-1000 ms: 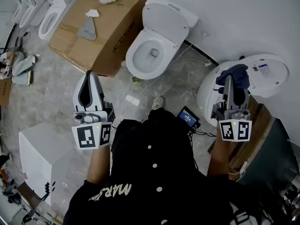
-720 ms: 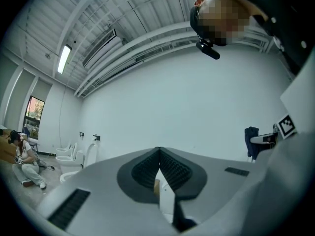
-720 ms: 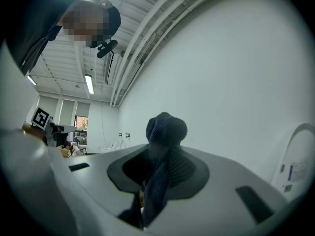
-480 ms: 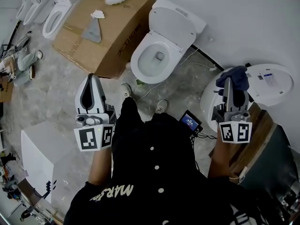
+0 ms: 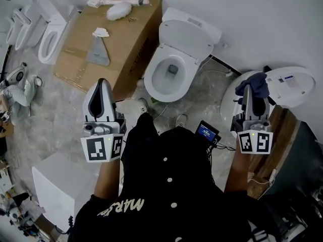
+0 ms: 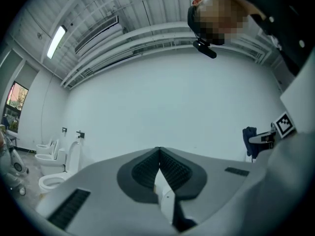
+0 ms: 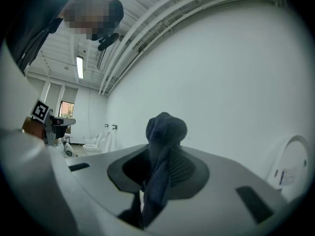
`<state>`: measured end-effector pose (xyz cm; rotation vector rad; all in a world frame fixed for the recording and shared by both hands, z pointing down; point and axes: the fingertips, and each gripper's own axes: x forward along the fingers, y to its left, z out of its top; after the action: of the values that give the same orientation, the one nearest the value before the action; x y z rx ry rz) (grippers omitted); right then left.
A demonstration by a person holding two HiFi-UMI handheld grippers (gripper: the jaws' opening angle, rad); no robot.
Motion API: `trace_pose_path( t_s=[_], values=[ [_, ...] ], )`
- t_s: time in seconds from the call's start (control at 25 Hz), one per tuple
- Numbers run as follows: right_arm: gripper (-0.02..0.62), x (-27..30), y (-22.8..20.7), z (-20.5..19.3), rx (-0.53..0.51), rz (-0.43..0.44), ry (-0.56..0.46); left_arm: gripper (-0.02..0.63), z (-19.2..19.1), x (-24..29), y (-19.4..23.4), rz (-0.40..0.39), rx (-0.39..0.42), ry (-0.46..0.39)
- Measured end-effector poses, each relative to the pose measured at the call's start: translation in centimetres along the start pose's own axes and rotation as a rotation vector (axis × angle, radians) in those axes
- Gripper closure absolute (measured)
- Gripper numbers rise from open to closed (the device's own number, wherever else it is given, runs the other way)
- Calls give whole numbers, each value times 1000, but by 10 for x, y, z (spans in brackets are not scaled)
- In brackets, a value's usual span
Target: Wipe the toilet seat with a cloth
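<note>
In the head view a white toilet [image 5: 171, 69] stands open by the wall, its lid up and its seat [image 5: 155, 87] down. A second white toilet [image 5: 285, 87] stands at the right. My right gripper [image 5: 248, 88] is held over that second toilet, shut on a dark blue cloth [image 5: 255, 83]. In the right gripper view the cloth [image 7: 165, 146] bunches above the jaws and hangs down between them. My left gripper [image 5: 102, 81] is shut and holds nothing, left of the open toilet above the floor. The left gripper view shows its tips [image 6: 159, 151] meeting, aimed at a bare white wall.
A large cardboard box [image 5: 121, 44] lies left of the open toilet with a few small items on top. More toilets [image 5: 48, 32] stand at the far left. A white block [image 5: 55, 183] sits lower left. A small device with a blue screen [image 5: 206, 131] and cables lie on the floor.
The person has stepped forward, so the open toilet and box have shifted in view. Both grippers keep their pose, the right one still shut on the cloth.
</note>
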<state>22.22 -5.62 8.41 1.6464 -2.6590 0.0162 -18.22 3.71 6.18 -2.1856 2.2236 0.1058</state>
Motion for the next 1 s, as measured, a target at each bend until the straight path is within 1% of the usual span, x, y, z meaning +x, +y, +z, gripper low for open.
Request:
trace_pose_path(
  t_s=[0.2, 0.4, 0.52, 0.72, 0.88, 1.0],
  values=[
    [508, 28, 28, -5, -15, -28, 25, 595, -6, 29, 36, -43, -12, 9],
    [508, 44, 58, -7, -30, -75, 32, 595, -18, 51, 70, -100, -36, 20],
    [508, 47, 71, -8, -50, -115, 57, 595, -22, 69, 81, -163, -50, 33],
    [508, 44, 89, -13, -106, -155, 131, 595, -33, 97, 83, -279, -74, 79],
    [508, 29, 87, -25, -81, -217, 183, 595, -53, 111, 69, -356, -95, 128],
    [508, 18, 78, -38, -73, -232, 217, 595, -64, 119, 50, -385, -107, 154]
  ],
)
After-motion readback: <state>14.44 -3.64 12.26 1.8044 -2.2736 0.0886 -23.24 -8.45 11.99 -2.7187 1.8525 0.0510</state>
